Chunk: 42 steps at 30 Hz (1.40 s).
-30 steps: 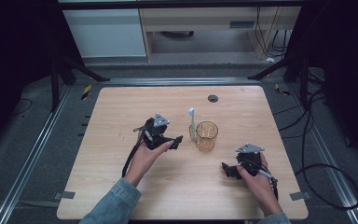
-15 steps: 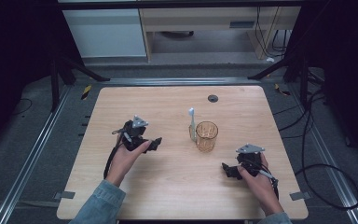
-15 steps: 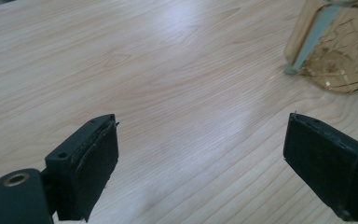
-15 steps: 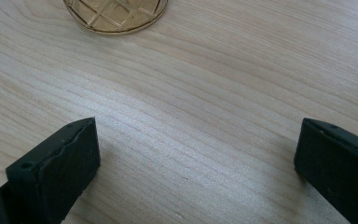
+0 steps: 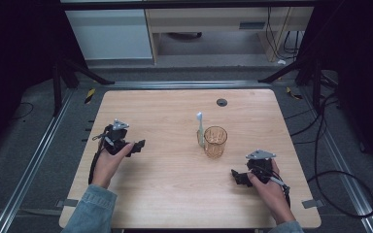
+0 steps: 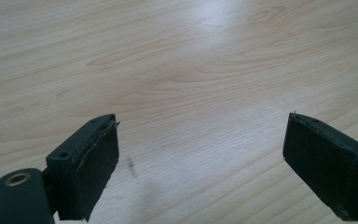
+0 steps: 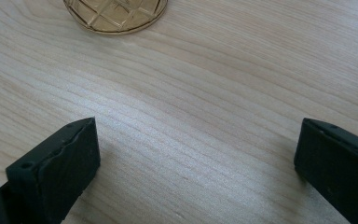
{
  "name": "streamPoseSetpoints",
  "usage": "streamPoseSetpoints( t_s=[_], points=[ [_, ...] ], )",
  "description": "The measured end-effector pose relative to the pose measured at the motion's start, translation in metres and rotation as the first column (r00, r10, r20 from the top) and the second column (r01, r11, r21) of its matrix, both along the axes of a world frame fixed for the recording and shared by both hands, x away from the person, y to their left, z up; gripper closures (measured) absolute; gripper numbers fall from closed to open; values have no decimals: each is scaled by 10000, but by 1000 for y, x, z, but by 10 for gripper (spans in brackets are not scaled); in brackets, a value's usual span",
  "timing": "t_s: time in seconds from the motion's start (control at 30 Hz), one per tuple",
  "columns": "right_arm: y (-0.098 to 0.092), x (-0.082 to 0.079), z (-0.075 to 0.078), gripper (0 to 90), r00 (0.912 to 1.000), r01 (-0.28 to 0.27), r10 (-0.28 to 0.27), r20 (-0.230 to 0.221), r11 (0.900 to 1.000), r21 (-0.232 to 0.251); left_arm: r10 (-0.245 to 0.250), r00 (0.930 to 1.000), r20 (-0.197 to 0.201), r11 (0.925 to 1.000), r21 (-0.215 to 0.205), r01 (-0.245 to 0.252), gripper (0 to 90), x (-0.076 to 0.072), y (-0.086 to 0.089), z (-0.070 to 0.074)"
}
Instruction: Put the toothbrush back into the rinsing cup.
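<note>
An amber, faceted glass cup (image 5: 215,141) stands upright near the middle of the light wooden table (image 5: 175,194). A white toothbrush (image 5: 200,129) stands in it and leans over the left rim. The left gripper (image 5: 137,146) is at the left part of the table, well apart from the cup, and its black jaws are wide apart over bare wood. The right gripper (image 5: 236,176) is near the front right of the cup, its jaws also wide apart and holding nothing. A small dark round disc (image 5: 222,102) lies near the far edge.
</note>
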State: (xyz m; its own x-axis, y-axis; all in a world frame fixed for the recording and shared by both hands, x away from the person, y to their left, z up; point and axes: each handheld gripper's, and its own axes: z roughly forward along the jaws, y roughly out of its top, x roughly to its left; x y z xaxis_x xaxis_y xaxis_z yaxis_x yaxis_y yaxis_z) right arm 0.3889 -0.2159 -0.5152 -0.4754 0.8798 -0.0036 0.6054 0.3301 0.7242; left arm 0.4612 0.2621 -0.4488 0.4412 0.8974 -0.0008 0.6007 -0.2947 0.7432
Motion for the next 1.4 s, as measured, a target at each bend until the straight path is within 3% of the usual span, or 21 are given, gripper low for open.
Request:
streamPoseSetpoints(
  t_s=[0.23,0.33,0.4,0.53,0.67,0.87,1.1,1.4],
  points=[
    [0,0,0,4,10000,-7,7,3,10000,-1,553,9981,-269,9984,105,-550,98,7,24,-16],
    [0,0,0,4,10000,-7,7,2,10000,-3,747,9969,-226,9963,442,-737,94,9,33,-22],
    [0,0,0,5,10000,-9,9,1,10000,-3,800,9963,-321,9962,359,-788,91,11,39,-27],
    [0,0,0,4,10000,-10,10,3,10000,-5,859,9956,-386,9945,638,-833,84,13,42,-35],
    [0,0,0,4,10000,-12,12,3,10000,-4,769,9964,-368,9956,572,-747,77,15,43,-40],
    [0,0,0,5,10000,-18,18,3,10000,-22,1043,9942,-255,9926,652,-1024,78,17,47,-44],
    [0,0,0,4,10000,-25,25,15,10000,-13,1152,9924,-441,9916,637,-1123,78,20,50,-52],
    [0,0,0,4,10000,-8,8,-6,10000,-14,1216,9918,-398,9917,475,-1197,69,21,53,-56]
  ],
)
